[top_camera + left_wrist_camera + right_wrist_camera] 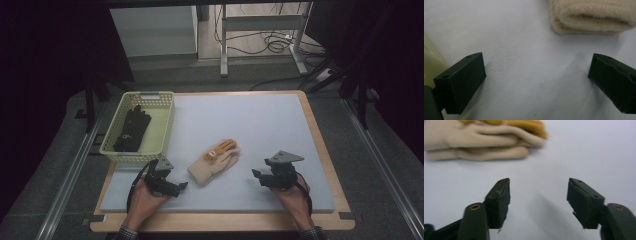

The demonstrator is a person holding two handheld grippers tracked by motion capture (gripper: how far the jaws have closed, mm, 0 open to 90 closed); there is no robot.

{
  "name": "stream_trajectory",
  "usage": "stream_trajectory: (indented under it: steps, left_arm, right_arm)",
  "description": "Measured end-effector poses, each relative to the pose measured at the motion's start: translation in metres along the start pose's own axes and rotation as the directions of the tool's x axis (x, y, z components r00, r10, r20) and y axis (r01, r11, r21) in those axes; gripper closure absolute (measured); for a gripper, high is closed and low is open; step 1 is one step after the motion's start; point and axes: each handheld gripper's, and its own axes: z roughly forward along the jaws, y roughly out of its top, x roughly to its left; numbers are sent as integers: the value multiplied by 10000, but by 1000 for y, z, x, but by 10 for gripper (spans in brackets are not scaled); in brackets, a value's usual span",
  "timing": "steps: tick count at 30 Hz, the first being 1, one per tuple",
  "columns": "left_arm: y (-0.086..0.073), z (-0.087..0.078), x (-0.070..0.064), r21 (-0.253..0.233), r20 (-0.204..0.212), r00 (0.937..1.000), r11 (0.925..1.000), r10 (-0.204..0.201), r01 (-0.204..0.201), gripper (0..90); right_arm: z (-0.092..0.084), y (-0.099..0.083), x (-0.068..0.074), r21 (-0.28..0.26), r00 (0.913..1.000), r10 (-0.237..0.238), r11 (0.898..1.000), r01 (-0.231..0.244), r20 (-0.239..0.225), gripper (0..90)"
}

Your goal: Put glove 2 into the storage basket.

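Note:
A cream knit glove pair with orange fingertips (215, 160) lies on the pale grey mat (250, 125), near its front middle. My left gripper (181, 187) rests on the mat just left of the glove's cuff, open, with the cuff (591, 17) ahead of its jaws. My right gripper (257, 176) sits to the right of the glove, open and holding nothing; the glove (484, 137) lies beyond its jaws. A black glove (131, 129) lies inside the yellow basket (165, 125) at the left.
The mat sits on a wooden board (327, 160). The yellow basket stands at the mat's far left corner, and its wall (430, 60) shows beside my left jaw. Table legs and cables (270, 42) stand beyond the board.

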Motion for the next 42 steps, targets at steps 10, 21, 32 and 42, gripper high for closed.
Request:
stream_trajectory:
  steps: [10,21,32,42]
  left_arm:
    - [0,0,0,2,-9,10000,10000,16,-16,14]
    - [1,-2,-2,91,44,9999,9999,102,-102,16]
    - [26,-12,-20,-70,764,9953,9983,590,-587,0]
    - [80,10,-37,44,900,9894,9934,1140,-1148,0]
  right_arm:
    - [-17,-24,-41,294,9910,657,9971,-696,1166,230]
    - [-12,-33,-47,694,9884,656,9947,-757,1373,196]
    - [-12,-33,-47,677,9882,640,9950,-740,1389,196]
    - [-12,-33,-47,673,9882,636,9950,-736,1395,196]
